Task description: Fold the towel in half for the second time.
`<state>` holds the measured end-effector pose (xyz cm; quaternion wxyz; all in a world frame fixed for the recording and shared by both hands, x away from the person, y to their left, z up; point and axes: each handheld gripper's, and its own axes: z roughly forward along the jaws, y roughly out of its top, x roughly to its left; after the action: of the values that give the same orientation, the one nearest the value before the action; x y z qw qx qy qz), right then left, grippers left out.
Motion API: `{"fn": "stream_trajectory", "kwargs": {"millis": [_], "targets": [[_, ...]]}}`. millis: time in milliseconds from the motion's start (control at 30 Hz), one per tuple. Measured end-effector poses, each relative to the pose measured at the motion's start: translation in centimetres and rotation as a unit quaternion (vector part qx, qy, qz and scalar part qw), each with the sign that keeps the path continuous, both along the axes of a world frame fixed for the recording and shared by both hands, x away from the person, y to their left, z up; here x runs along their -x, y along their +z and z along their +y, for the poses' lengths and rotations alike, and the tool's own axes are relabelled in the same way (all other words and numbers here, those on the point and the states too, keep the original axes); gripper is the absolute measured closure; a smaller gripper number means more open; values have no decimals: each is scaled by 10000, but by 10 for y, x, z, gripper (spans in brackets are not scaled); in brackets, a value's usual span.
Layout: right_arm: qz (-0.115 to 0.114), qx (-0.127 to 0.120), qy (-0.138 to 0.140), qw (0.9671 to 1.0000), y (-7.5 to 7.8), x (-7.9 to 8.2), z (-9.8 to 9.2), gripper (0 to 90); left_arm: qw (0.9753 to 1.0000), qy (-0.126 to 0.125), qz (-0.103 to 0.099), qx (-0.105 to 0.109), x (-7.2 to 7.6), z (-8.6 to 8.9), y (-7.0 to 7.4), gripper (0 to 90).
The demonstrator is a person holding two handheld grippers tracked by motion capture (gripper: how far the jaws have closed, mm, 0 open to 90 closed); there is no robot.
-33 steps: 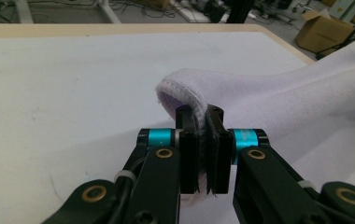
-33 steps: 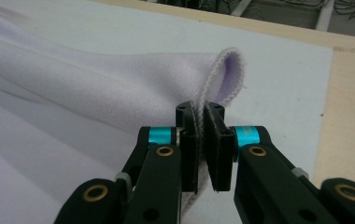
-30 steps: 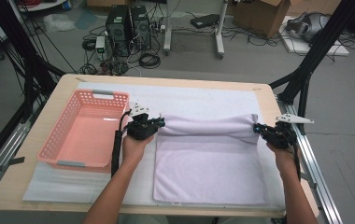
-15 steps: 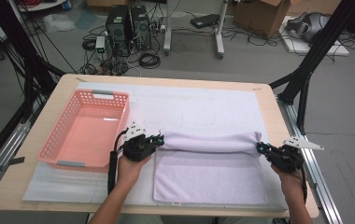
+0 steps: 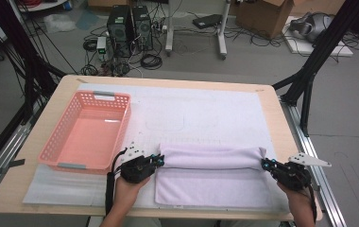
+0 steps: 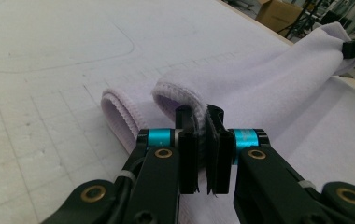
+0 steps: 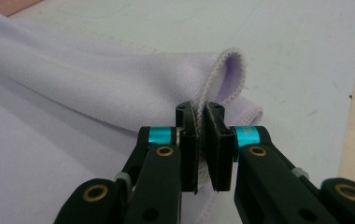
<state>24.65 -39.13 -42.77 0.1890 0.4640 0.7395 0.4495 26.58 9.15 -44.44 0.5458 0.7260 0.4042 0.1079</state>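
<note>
Lavender towel (image 5: 210, 172) lies on the white mat (image 5: 206, 113) toward the near edge of the table (image 5: 272, 101), right of centre, w/ its far part folded over toward the person so a puffy fold runs left-right across it. Left gripper (image 5: 158, 161) is at the fold's left end, jaws closed tight on the hemmed towel edge; left gripper view (image 6: 202, 149) shows the cloth pinched between the two black pads, a second hemmed layer curling just beside it on the mat. Right gripper (image 5: 266, 164) is at the fold's right end near the table's right edge, also clamped on the hem; right gripper view (image 7: 201, 144) shows the stitched edge looping up just past the jaws. Both hands come in from the near edge, left hand (image 5: 128, 191), right hand (image 5: 300, 203). Pink basket (image 5: 59, 142) sits on the mat's left part, beside the left gripper but not touching the towel
</note>
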Motion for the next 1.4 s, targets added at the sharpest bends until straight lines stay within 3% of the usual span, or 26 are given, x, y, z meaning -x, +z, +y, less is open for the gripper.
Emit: {"fn": "stream_trajectory", "kwargs": {"millis": [67, 133, 167, 200, 300, 400, 467, 533, 567, 600, 633, 667, 733, 833, 933, 1067, 1300, 1333, 1400], "targets": [[248, -54, 45, 9997, -4, 1, -2, 821, 10000, 24, 48, -14, 1, -1, -2, 763], [380, -67, 57, 9992, -5, -1, -5, 648, 9999, 141, -31, -75, -1, -1, 1, 554], [429, -173, -50, 9989, -4, -2, -7, 593, 9998, 187, -94, -58, -2, 0, 3, 501], [425, -231, -109, 9988, -1, -2, -9, 565, 9996, 211, -176, -32, -3, 1, 5, 481], [265, -102, -186, 9994, 8, -4, -8, 514, 9995, 191, -244, 0, -10, 2, 9, 450], [132, -239, -113, 9996, 17, -10, -3, 462, 10000, 36, -81, -40, -21, -2, 8, 449], [82, -168, -35, 9998, 22, -15, 3, 448, 9999, -43, 57, -122, -26, -6, 5, 465], [111, 186, 7, 9998, 25, -24, 13, 452, 9993, -82, 236, -279, -28, -9, 1, 588], [182, 301, -2, 9994, 25, -29, 15, 480, 9989, -119, 298, -340, -27, -9, 0, 720], [200, 342, 20, 9992, 25, -33, 16, 562, 9989, -170, 284, -317, -25, -10, 0, 799], [207, 328, 76, 9992, 25, -35, 15, 690, 9991, -199, 238, -289, -22, -9, 0, 820], [236, 305, 111, 9992, 25, -34, 14, 808, 9993, -227, 190, -246, -19, -8, 1, 827], [218, 250, 137, 9994, 25, -28, 12, 842, 9994, -269, 103, -174, -14, -4, 3, 830], [133, 143, 168, 9997, 21, -10, 4, 846, 9994, -342, -35, -38, -4, -1, 7, 829], [13, -55, 251, 9997, 16, 10, -4, 846, 9990, -413, -148, -14, 7, 0, 10, 826], [-89, -122, 320, 9994, 19, 26, -9, 845, 9988, -446, -213, 32, 19, 1, 13, 822], [-139, -23, 415, 9990, 20, 49, -8, 843, 9987, -463, -197, -89, 42, 5, 7, 812], [-108, 0, 418, 9991, 18, 52, -8, 837, 9988, -431, -166, -152, 44, 5, 6, 792], [44, 36, 388, 9992, 14, 58, -8, 771, 9994, -329, -40, -34, 48, 7, 5, 653]]}}
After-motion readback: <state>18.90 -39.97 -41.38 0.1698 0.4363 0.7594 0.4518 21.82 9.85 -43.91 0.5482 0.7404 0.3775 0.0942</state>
